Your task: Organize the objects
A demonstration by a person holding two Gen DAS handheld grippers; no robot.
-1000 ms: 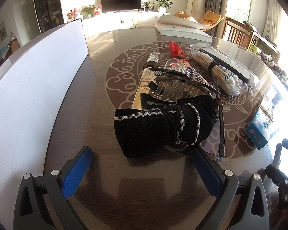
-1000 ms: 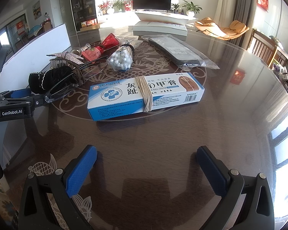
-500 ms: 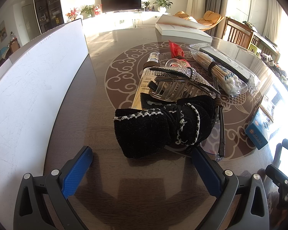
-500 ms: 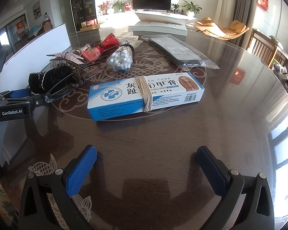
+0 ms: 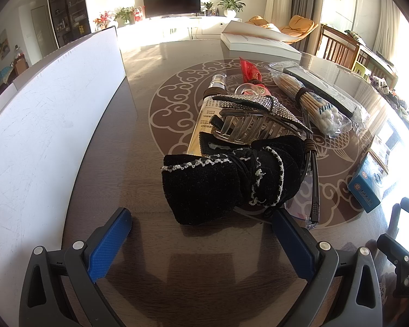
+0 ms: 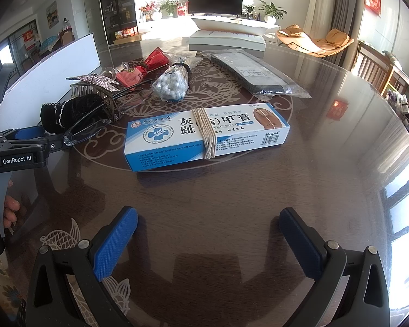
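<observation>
Right gripper (image 6: 208, 234): jaws spread wide, nothing between the blue pads, low over the glossy brown table (image 6: 327, 185). At 12 o'clock, close ahead, lies a blue-and-white cream box (image 6: 204, 139) bound round its middle with cord. At 10 o'clock, a black velvet bow (image 6: 68, 114) tied together with spectacles (image 6: 87, 133) and a rhinestone hair claw (image 6: 95, 81). The left gripper (image 6: 27, 143) stands spread beside the bow at 9 o'clock. Cotton swabs in a bag (image 6: 171, 84) sit at 11 o'clock.
</observation>
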